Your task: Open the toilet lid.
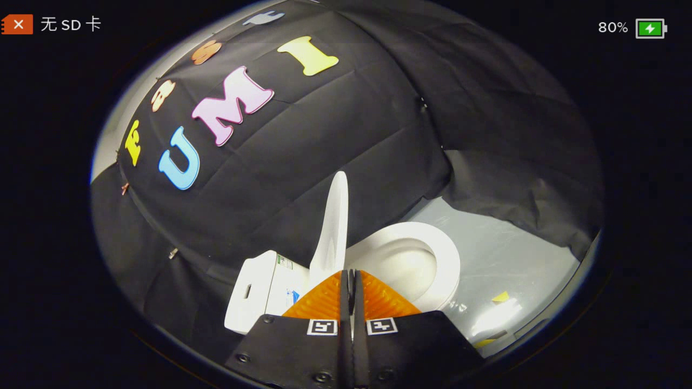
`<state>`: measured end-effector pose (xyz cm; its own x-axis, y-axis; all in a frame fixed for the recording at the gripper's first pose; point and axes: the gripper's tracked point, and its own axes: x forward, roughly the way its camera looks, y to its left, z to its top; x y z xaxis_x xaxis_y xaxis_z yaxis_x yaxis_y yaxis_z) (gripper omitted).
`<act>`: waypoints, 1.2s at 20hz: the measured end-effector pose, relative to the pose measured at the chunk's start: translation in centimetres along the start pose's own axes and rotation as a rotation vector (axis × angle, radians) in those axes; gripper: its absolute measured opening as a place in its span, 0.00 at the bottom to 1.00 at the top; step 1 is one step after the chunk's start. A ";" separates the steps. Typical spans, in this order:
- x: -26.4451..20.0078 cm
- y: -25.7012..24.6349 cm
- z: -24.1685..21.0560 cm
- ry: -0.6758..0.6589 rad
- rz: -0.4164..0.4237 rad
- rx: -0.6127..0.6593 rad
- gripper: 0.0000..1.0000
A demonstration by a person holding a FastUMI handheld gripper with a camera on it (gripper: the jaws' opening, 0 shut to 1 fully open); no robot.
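Lid (333, 227) raised upright above toilet (416, 259); gripper (350, 278) fingers closed, empty.

The gripper (350, 276) is sitting with its fingers (324, 300) pressed together, nothing between them. Just ahead of the fingertips, the lid (334, 224) is standing upright, seen edge-on, with the tank (258, 294) on one side of it. On the other side, the seat (427, 254) and open bowl are showing. Pale floor (508, 265) is lying beyond the toilet, with yellow tape (500, 296) stuck on it.
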<state>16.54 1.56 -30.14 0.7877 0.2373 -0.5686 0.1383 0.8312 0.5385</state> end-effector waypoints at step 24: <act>-2.8 16.9 -2.3 -0.164 -0.122 -0.420 0.07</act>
<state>15.32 16.10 -20.91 0.8697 0.0708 -0.4884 0.0071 0.9877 0.1559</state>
